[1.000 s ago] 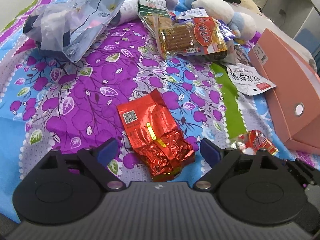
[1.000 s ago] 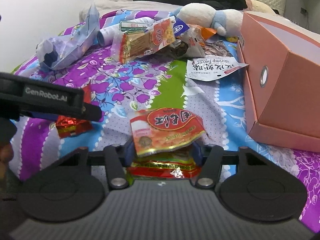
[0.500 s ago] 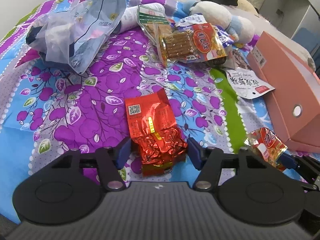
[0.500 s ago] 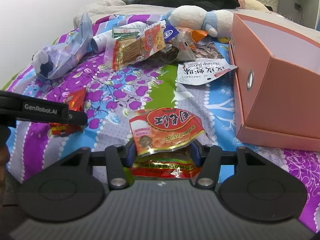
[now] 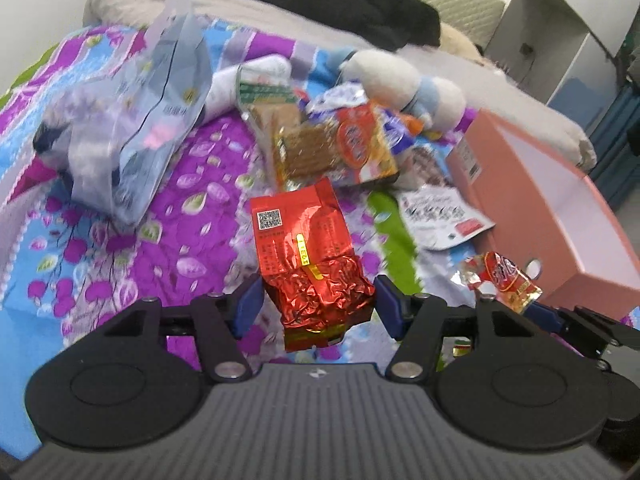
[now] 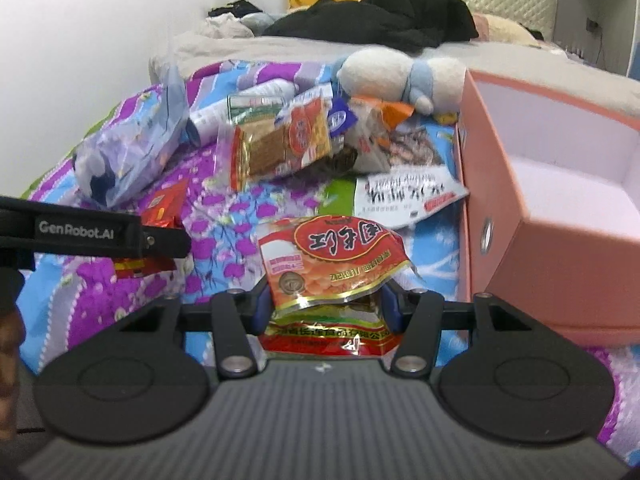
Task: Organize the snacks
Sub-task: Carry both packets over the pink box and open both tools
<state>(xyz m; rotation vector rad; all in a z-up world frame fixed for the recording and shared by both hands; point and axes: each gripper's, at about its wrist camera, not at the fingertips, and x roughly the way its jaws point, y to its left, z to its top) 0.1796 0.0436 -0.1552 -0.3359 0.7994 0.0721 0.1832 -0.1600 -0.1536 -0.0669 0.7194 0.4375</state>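
A crinkled red foil packet (image 5: 310,264) with a QR code hangs above the purple floral bedspread (image 5: 188,236), and my left gripper (image 5: 318,306) is shut on its lower end. My right gripper (image 6: 325,307) is shut on a red and orange peanut packet (image 6: 332,258), also lifted off the bed. In the left wrist view that peanut packet (image 5: 502,280) shows at the right, just in front of the open pink box (image 5: 560,216). From the right wrist camera, the left gripper's arm (image 6: 92,234) crosses the left side with the red foil packet (image 6: 160,216) behind it.
A heap of snack bags, among them a biscuit pack (image 5: 340,152) and a white pouch (image 5: 444,216), lies mid-bed. A large pale plastic bag (image 5: 136,128) sits at the left. A plush toy (image 6: 400,76) and dark clothes (image 6: 380,20) lie behind. The pink box's (image 6: 540,208) white inside shows.
My left gripper's jaws closed on the red foil packet and lifted it off the bedspread. My right gripper rose too, still holding the peanut packet.
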